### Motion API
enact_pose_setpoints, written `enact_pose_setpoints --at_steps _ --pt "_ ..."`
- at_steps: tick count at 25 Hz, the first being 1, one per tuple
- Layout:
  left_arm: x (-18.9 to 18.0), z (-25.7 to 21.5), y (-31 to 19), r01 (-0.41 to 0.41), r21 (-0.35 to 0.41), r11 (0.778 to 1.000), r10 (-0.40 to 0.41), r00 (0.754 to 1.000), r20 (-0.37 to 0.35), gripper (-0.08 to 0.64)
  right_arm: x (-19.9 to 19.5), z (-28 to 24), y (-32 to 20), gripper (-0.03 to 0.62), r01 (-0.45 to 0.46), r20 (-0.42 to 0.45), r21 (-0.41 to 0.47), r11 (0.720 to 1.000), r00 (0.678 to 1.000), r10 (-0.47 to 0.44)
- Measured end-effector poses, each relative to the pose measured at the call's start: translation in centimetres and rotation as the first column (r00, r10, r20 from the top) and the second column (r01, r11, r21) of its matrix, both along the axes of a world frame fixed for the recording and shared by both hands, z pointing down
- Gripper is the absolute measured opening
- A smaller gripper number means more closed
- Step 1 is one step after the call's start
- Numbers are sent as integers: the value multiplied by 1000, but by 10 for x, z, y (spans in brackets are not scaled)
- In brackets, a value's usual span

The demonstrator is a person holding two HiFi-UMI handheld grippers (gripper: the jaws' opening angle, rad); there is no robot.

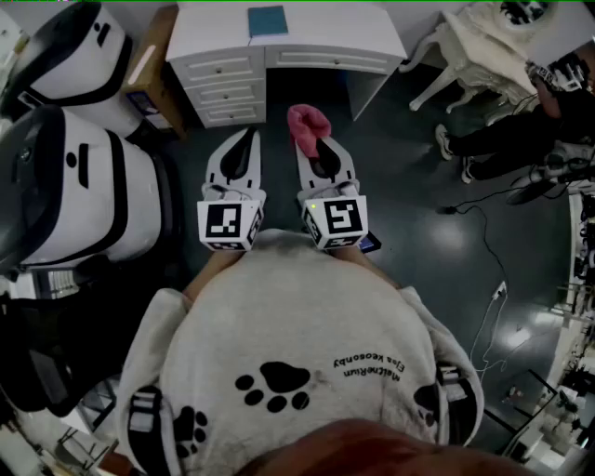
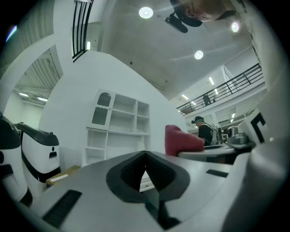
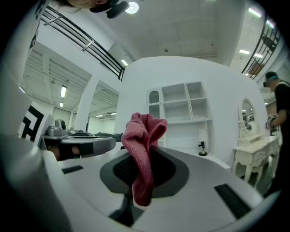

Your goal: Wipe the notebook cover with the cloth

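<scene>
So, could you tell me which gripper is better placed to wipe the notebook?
The right gripper: it is shut on the pink cloth, whereas the left gripper is shut and empty; the notebook lies ahead.

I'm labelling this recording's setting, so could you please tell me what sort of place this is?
Probably a large hall staged with home furniture, not a real home: a white drawer desk holding the notebook, a white shelf unit, and an upper-level railing overhead.

The person wears a pale fleece top (image 1: 307,316) with black paw prints (image 1: 274,386) and black-striped sleeves (image 1: 144,423). The left gripper (image 1: 247,138) and right gripper (image 1: 311,144) are white with black pads. Each carries a black-and-white marker cube (image 1: 230,223).
</scene>
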State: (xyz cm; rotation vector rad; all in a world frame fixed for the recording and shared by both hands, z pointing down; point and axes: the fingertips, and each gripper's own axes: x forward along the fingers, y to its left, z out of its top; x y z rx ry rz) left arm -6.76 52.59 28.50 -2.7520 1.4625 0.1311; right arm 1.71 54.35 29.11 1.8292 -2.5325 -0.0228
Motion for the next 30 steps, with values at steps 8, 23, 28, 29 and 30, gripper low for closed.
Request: enact_pose_setpoints --at_steps 8,23,28,29,30 --pt "17 -14 -18 28 32 999 -28 1000 9 12 22 -10 -21 61 0 -18 27 1000 1000 1" --pt "33 -11 -67 72 42 997 -72 997 -3 12 43 -3 -73 63 43 22 37 998 999 -43" --pt "24 -3 -106 64 44 997 -64 998 -6 12 38 6 -108 63 32 34 27 999 999 -33" --pt "23 -3 -114 62 43 997 -61 998 -7 12 37 5 -116 63 31 30 29 999 999 -31" --pt "22 -2 -125 58 43 997 -58 998 -7 12 37 5 -125 63 29 28 30 999 999 -30"
